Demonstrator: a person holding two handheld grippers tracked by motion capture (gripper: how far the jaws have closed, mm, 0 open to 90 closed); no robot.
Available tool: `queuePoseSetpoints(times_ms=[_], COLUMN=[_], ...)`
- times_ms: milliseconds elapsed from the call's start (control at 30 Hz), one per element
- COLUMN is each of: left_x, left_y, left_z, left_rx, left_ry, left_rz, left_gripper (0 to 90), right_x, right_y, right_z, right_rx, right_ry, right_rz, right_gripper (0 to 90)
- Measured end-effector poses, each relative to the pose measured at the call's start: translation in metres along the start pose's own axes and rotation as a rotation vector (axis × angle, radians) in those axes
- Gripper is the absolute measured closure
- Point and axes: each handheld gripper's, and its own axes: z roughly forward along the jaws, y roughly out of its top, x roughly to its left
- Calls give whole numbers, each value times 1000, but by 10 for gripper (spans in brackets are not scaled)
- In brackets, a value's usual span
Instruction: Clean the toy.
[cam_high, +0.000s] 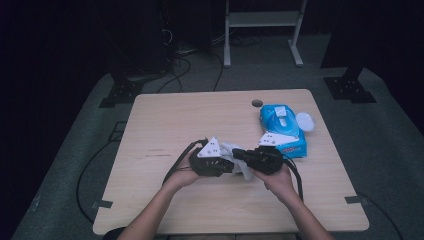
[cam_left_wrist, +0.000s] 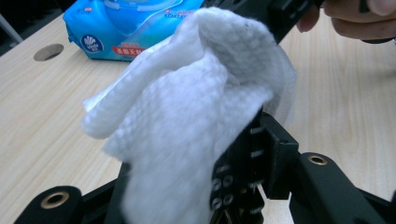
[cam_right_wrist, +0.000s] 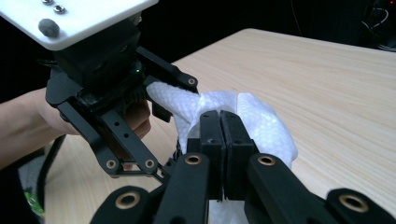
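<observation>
A crumpled white wet wipe (cam_high: 230, 149) hangs just above the table's middle, held from both sides. My left gripper (cam_high: 227, 164) comes in from the left and is shut on one part of it. In the left gripper view the wipe (cam_left_wrist: 187, 102) bulges out over the jaws and hides most of them. My right gripper (cam_high: 240, 155) comes in from the right. Its two jaws (cam_right_wrist: 220, 123) are pressed together with a fold of the wipe (cam_right_wrist: 261, 121) pinched between them. The two grippers' tips nearly meet.
A blue pack of wet wipes (cam_high: 282, 131) lies at the right rear of the wooden table (cam_high: 165, 125), its white lid (cam_high: 305, 121) flipped open. A cable hole (cam_high: 257, 103) sits behind it. Cables trail from both grippers over the table.
</observation>
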Motion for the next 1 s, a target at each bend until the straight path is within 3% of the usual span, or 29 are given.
queuePoseSetpoints(times_ms=[67, 200, 300, 367, 500, 600, 700, 800, 867, 933, 1000], left_x=[2, 6, 9, 8, 6, 6, 6, 6, 6, 7, 8], left_y=[-3, -11, -13, -14, -17, -18, -20, -24, -26, -29, -32], left_z=[2, 4, 4, 5, 7, 7, 8, 12, 14, 14, 15], left_rx=[6, 15, 14, 27, 44, 48, 65, 75, 84, 93, 106], left_ry=[-2, -9, -14, -13, -10, -9, -13, -18, -23, -28, -36], left_rz=[-14, -36, -51, -43, -39, -35, -26, -32, -40, -44, -57], left_gripper=[576, 576, 576, 576, 576, 576, 576, 594, 593, 593, 591], right_x=[-1, -11, -18, -14, 2, 1, -8, -10, -4, 2, 2], right_y=[-1, -7, -14, -16, -13, -14, -18, -24, -24, -24, -26], right_z=[1, 0, 2, 7, 18, 20, 18, 20, 25, 29, 32], right_rx=[16, 71, 89, 96, 98, 112, 134, 140, 140, 156, 167], right_ry=[-18, -118, -110, -99, -51, -70, -136, -127, -96, -97, -94], right_rz=[-14, -48, -3, -8, -64, -80, -73, -43, -60, -93, -96], right_gripper=[882, 882, 882, 882, 881, 881, 881, 881, 881, 881, 878])
